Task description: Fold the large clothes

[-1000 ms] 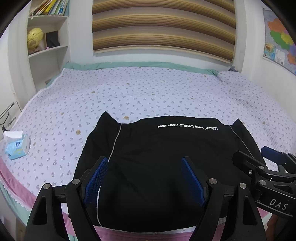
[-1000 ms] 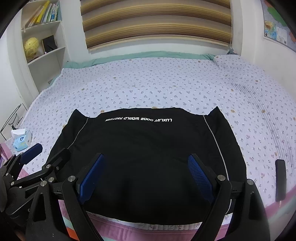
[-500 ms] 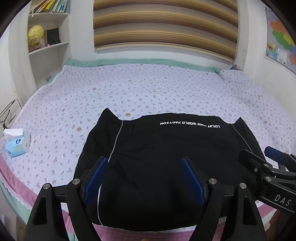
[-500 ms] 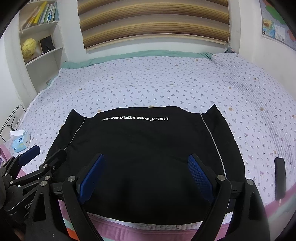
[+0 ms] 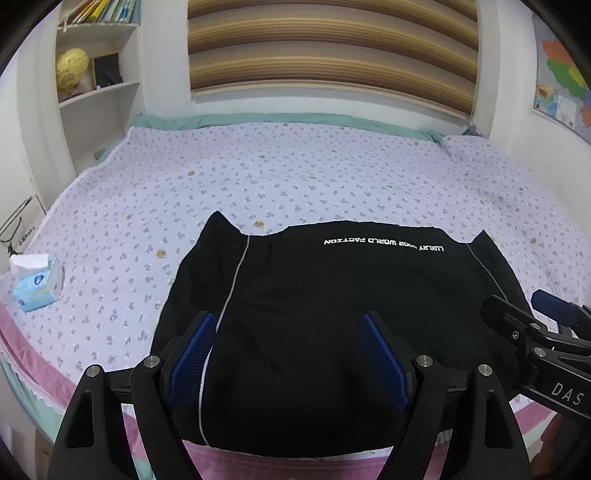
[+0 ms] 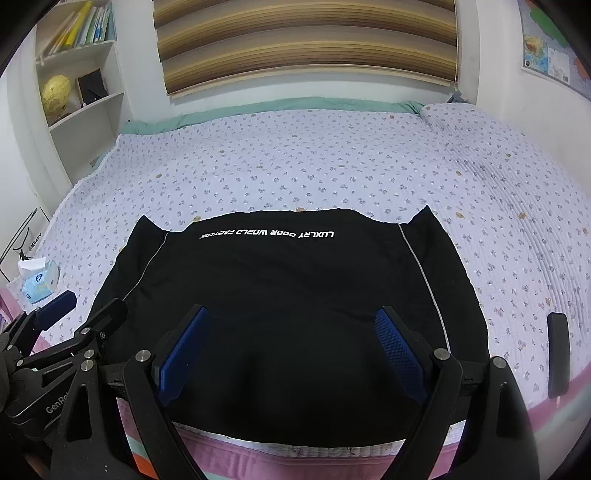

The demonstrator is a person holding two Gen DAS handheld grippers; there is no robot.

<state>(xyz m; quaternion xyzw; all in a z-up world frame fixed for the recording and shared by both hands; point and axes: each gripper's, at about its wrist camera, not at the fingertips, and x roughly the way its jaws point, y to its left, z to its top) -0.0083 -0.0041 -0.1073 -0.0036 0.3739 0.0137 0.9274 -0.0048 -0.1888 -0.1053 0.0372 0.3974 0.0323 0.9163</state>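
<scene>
One black garment (image 5: 332, 314) lies spread flat on a bed (image 5: 295, 177) covered in a lilac flowered quilt, filling the lower middle of both views. White upside-down lettering runs along its far edge, and two thin pale stripes run down its sides.

Two claws are in view. The left claw (image 5: 288, 354) sits at the bottom centre of its own view, its blue pads spread wide apart above the garment's near edge, pinching nothing. The right claw (image 6: 291, 350) is likewise spread wide at the bottom centre of its view, holding nothing.

One tissue box (image 5: 37, 288) with a white tissue sticking out of its top rests on the quilt at the left edge of the frame. One dark slim phone-like object (image 6: 557, 354) lies on the quilt at lower right. A shelf unit (image 6: 81, 74) at upper left holds a yellow globe (image 6: 55, 92) and a row of books (image 6: 81, 29). A map (image 5: 561, 85) hangs at upper right.
</scene>
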